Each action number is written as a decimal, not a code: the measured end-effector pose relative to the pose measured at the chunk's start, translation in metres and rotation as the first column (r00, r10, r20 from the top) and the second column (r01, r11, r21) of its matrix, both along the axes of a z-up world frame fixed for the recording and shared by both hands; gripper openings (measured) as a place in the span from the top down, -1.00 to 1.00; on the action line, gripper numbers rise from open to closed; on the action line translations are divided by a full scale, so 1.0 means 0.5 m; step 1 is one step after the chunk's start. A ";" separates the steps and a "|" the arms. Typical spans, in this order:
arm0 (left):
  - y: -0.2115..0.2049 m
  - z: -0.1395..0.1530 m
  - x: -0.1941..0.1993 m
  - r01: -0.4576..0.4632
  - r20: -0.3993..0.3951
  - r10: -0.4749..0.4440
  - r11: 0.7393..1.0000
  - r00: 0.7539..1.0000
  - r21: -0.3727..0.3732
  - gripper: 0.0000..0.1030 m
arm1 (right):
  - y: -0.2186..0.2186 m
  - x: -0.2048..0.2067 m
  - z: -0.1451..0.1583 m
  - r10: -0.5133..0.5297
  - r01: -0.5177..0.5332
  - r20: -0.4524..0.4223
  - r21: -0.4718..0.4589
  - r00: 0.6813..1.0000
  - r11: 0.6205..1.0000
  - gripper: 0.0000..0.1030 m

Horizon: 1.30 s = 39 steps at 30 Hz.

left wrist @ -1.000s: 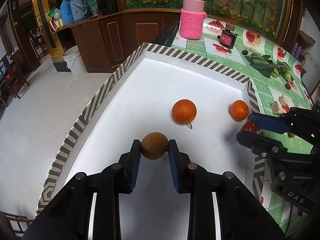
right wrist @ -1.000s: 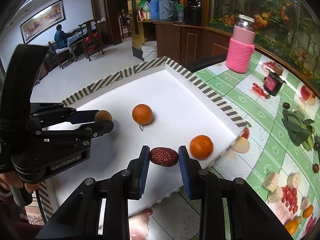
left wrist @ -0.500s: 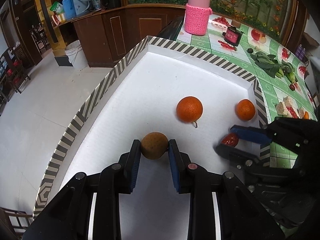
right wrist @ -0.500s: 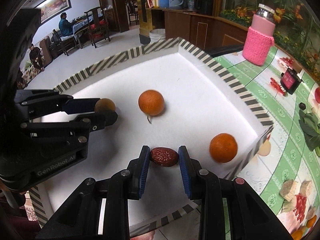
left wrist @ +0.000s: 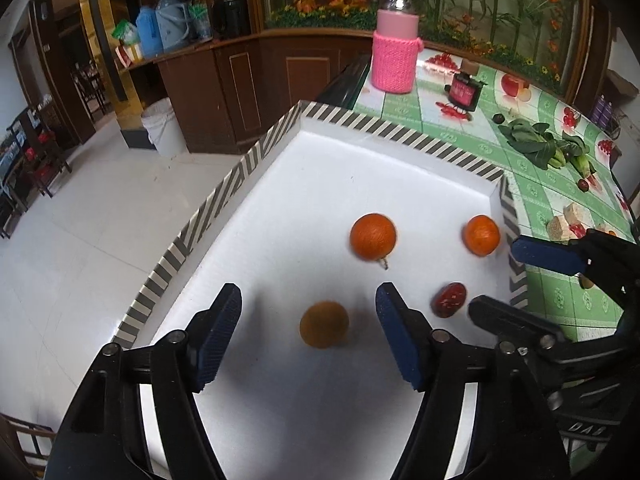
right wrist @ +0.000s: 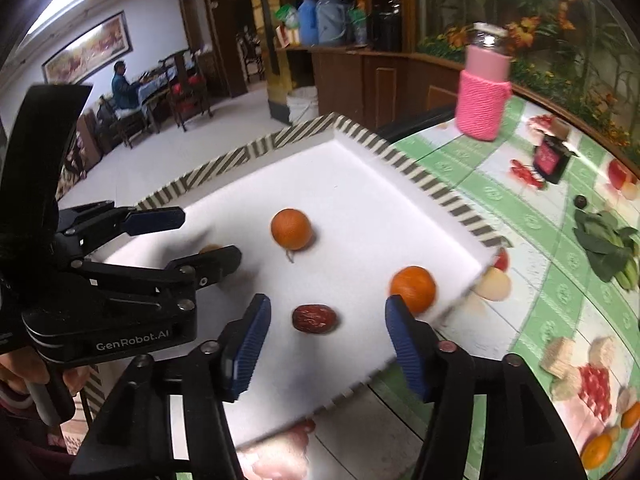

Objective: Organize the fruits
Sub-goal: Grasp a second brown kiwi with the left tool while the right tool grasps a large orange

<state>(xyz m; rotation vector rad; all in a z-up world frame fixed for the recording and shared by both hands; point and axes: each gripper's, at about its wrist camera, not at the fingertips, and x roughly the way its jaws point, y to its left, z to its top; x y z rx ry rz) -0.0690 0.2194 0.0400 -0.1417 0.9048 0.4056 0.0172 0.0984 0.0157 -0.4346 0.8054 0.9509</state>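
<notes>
A white foam tray [left wrist: 320, 168] with a striped rim holds the fruit. My left gripper [left wrist: 308, 326] is open, with a brown round fruit [left wrist: 324, 324] lying loose on the tray between its fingers. My right gripper [right wrist: 326, 326] is open, with a dark red date [right wrist: 314, 319] lying on the tray between its fingers. The date also shows in the left wrist view [left wrist: 449, 300]. Two oranges rest on the tray, one in the middle [left wrist: 373, 237] [right wrist: 291, 229] and one near the right rim [left wrist: 481, 235] [right wrist: 413, 289].
The tray sits on a green fruit-print tablecloth [left wrist: 552, 184]. A jar in a pink knitted sleeve [left wrist: 394, 54], a small dark box [left wrist: 464, 90] and leafy greens [left wrist: 540, 146] stand beyond the tray. The table's left edge drops to a tiled floor [left wrist: 80, 220].
Both grippers have opened. The brown fruit has left the left gripper's fingers and the date the right gripper's; both now lie on the tray.
</notes>
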 end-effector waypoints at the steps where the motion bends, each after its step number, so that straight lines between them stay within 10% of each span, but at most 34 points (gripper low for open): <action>1: -0.006 0.005 -0.002 0.002 0.009 -0.002 1.000 1.000 0.006 -0.35 | -0.007 -0.002 0.004 -0.007 0.007 0.000 0.004 1.000 1.000 -0.21; 15: -0.132 0.050 0.016 0.096 0.077 -0.101 0.993 0.992 0.066 -0.35 | -0.186 0.010 0.050 -0.187 0.184 0.047 0.055 0.981 0.981 -0.55; 39: -0.349 0.051 0.092 0.282 0.064 -0.289 0.953 0.955 0.110 -0.34 | -0.481 0.050 0.045 -0.436 0.433 0.068 0.057 0.897 0.900 -0.56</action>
